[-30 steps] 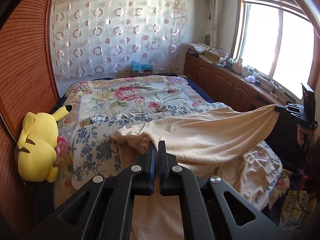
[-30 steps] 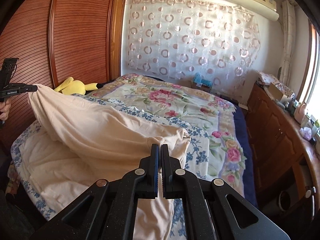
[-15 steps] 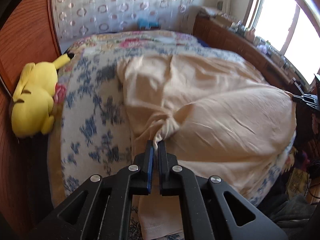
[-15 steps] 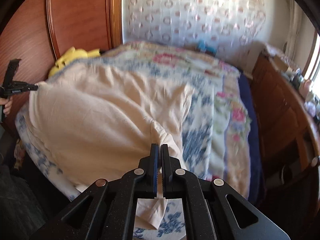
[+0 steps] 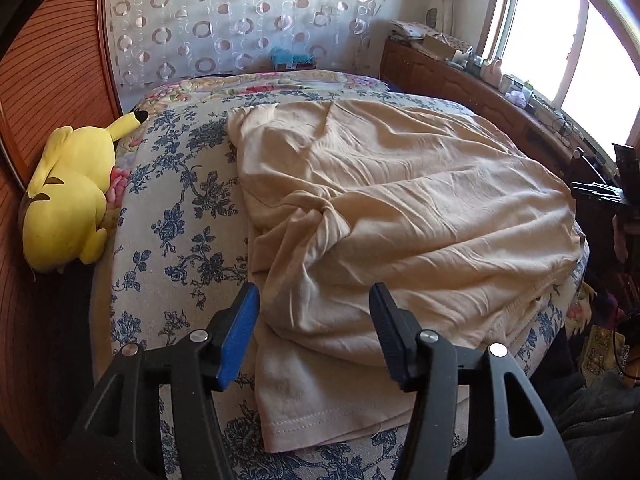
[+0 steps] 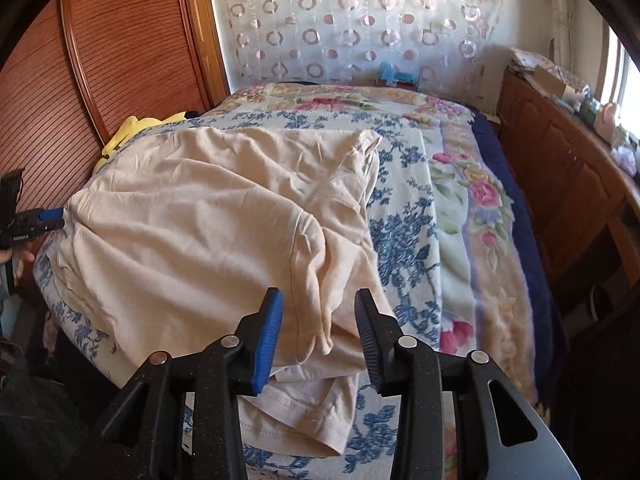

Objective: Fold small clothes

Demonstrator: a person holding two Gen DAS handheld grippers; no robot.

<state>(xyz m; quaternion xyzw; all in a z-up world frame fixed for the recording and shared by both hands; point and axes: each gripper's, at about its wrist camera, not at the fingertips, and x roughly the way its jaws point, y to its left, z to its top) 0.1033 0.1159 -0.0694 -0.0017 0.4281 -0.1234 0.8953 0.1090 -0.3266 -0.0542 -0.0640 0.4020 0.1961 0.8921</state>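
Behind your two grippers runs a sheer curtain (image 5: 248, 24) patterned with rings, with slatted wooden doors (image 5: 52, 92) to its left and a long wooden cabinet (image 6: 560, 168) under the window on the right. Your work surface is the bed, covered by a blue-flowered quilt (image 5: 180, 200) near you and a pink-flowered blanket (image 6: 472, 208) farther off. Spread across the quilt lies the cream garment (image 5: 392, 208), wrinkled and doubled over, its stitched hem at the near edge of the bed. A yellow plush toy (image 5: 68, 200) rests against the doors, beside the quilt. Your left gripper (image 5: 314, 320) hangs over the garment's near left corner, jaws spread wide and holding nothing. Your right gripper (image 6: 318, 324) is likewise parted over the near right corner, with cloth between the fingers but not clamped.
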